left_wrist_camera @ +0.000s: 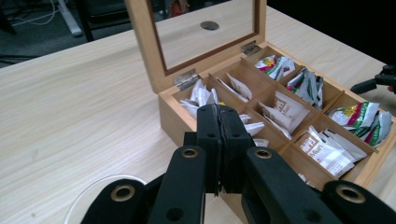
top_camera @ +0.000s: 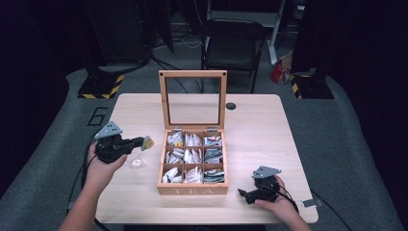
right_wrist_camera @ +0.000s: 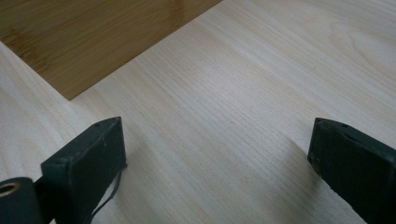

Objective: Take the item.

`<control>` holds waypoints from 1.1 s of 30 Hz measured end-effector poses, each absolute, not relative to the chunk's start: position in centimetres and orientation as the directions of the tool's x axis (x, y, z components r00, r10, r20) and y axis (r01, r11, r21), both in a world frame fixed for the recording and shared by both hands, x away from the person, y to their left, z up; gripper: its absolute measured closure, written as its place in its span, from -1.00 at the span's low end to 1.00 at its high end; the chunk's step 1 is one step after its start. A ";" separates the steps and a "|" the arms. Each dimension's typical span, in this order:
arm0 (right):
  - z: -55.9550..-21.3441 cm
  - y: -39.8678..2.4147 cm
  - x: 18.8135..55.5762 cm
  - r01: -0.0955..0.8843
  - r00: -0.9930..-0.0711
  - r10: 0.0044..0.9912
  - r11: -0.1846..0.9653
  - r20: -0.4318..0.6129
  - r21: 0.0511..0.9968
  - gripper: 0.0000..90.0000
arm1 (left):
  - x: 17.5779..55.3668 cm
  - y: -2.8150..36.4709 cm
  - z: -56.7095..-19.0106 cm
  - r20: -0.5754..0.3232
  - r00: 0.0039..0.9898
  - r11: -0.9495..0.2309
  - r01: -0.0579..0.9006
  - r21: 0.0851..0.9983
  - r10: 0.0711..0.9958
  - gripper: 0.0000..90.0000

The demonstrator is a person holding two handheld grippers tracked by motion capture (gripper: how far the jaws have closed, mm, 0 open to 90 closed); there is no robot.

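The left gripper (top_camera: 144, 143) sits at about nine o'clock from the tea box (top_camera: 192, 190), just beside its left wall. Its fingers (left_wrist_camera: 208, 140) are pressed together, and in the high view a small yellow and white tea bag (top_camera: 148, 142) is pinched at their tip. In the left gripper view the fingers hide it. A small clear glass (top_camera: 136, 163) stands on the bench (top_camera: 260, 130) right under that hand, at about six o'clock from the fingers.

The box lid (top_camera: 193, 73) stands open at twelve o'clock, and the nine little slots are full of tea bags.

The right gripper (top_camera: 246, 193) rests on the bench at about four o'clock from the box — its fingers (right_wrist_camera: 88, 158) are wide apart with nothing between them.

It looks like the step now is carrying one picked tea bag away from the box. Next, I think the left hand must bring the bag over the glass, lower it slowly, and then let go — without knocking the glass over.
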State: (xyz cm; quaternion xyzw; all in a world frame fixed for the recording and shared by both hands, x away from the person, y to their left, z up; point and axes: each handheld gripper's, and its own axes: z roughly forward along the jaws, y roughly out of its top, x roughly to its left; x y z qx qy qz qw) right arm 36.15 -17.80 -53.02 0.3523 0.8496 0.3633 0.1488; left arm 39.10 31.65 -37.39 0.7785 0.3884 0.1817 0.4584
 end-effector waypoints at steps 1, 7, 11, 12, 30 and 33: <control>-53.0 -17.8 36.1 0.490 -0.708 0.707 0.488 0.003 0.722 -0.92 | 39.1 31.8 -37.3 -0.073 0.628 -0.273 0.436 0.857 0.775 0.97; -53.0 -17.8 36.1 0.491 -0.707 0.707 0.487 0.004 0.722 -0.92 | 38.9 33.1 -37.2 -0.083 0.607 -0.251 0.445 0.859 0.790 0.98; -53.0 -17.8 36.1 0.491 -0.707 0.707 0.488 0.004 0.722 -0.92 | 38.9 33.7 -37.5 -0.087 0.593 -0.243 0.454 0.857 0.800 0.97; -53.0 -17.8 36.1 0.491 -0.707 0.707 0.488 0.003 0.722 -0.92 | 38.9 33.9 -37.7 -0.090 0.586 -0.240 0.461 0.854 0.805 0.97; -53.0 -17.8 36.1 0.492 -0.708 0.706 0.489 0.004 0.720 -0.92 | 39.3 36.5 -40.3 -0.127 0.506 -0.185 0.520 0.834 0.853 0.97; -53.0 -17.8 36.1 0.491 -0.707 0.707 0.488 0.003 0.722 -0.92 | 39.4 36.6 -40.7 -0.135 0.499 -0.176 0.526 0.832 0.856 0.98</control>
